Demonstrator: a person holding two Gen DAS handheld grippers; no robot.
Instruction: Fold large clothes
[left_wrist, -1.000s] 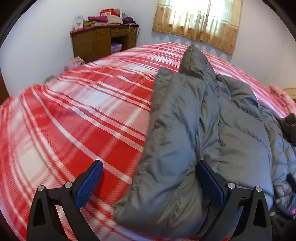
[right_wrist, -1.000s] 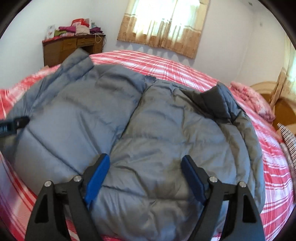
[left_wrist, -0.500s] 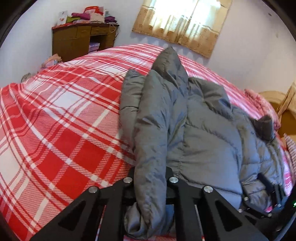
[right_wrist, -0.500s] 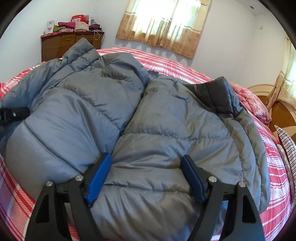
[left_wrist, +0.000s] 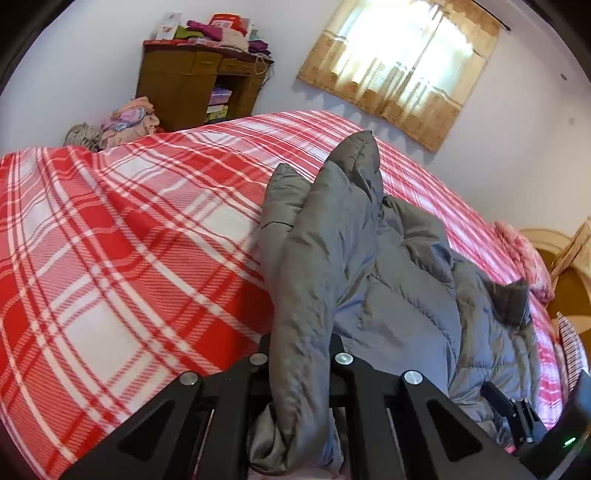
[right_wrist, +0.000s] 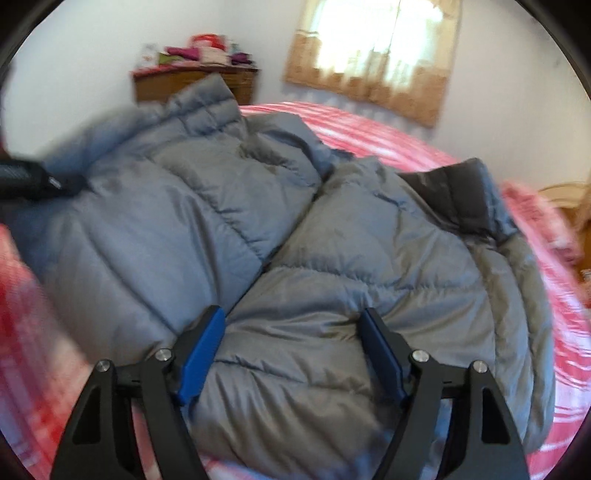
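Observation:
A grey puffer jacket (left_wrist: 388, 295) lies spread on the red plaid bed (left_wrist: 110, 240). My left gripper (left_wrist: 299, 343) is shut on a bunched fold of the jacket's near left edge, which is raised into a ridge running away from the jaws. In the right wrist view the jacket (right_wrist: 332, 251) fills the middle, and my right gripper (right_wrist: 291, 332) straddles its near hem. Its jaws are closing, with fabric between the blue pads (right_wrist: 201, 354), which still stand wide apart. The left gripper (right_wrist: 37, 182) shows at the left edge of that blurred view.
A wooden desk (left_wrist: 195, 85) piled with clothes stands against the far wall beside a curtained window (left_wrist: 399, 66). A heap of clothes (left_wrist: 125, 122) lies beyond the bed's far left edge. A pink pillow (left_wrist: 524, 258) and wooden headboard (left_wrist: 569, 280) are at right.
My left gripper went from wide open to shut on the jacket's left edge, then lifted it. The right gripper's jaws narrowed a little over the hem and its view has blurred.

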